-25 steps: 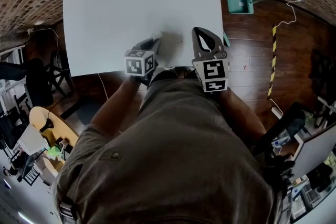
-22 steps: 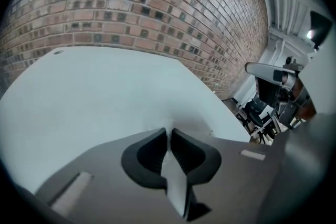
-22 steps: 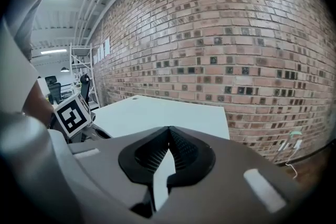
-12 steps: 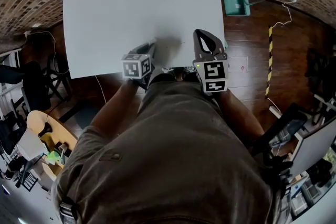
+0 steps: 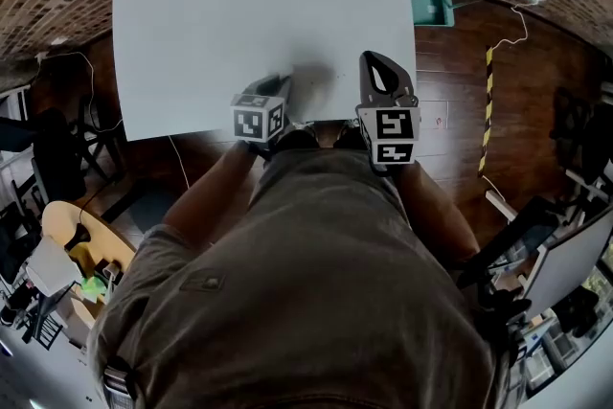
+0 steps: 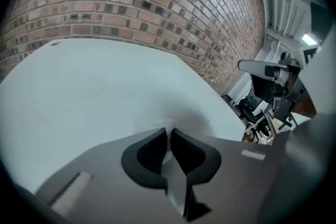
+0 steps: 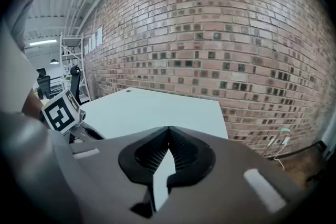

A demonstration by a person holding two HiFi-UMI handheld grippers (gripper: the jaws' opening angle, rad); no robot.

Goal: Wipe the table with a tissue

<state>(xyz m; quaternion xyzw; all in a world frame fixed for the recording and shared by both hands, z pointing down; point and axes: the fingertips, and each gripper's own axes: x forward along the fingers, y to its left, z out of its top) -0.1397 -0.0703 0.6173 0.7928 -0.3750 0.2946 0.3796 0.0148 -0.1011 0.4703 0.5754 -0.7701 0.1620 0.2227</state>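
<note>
- Head view: left tongs and right tongs at the near edge of the tabletop, the right one towards its right corner.
- Left gripper view: left tongs pinched on white tissue, by the near edge.
- Right gripper view: right tongs closed, empty.

The flat white bench runs off the head view's upper edge. Only a scrap of thin white tissue shows; the rest is hidden between the dark jaws of the left hand-held gripper.
</note>
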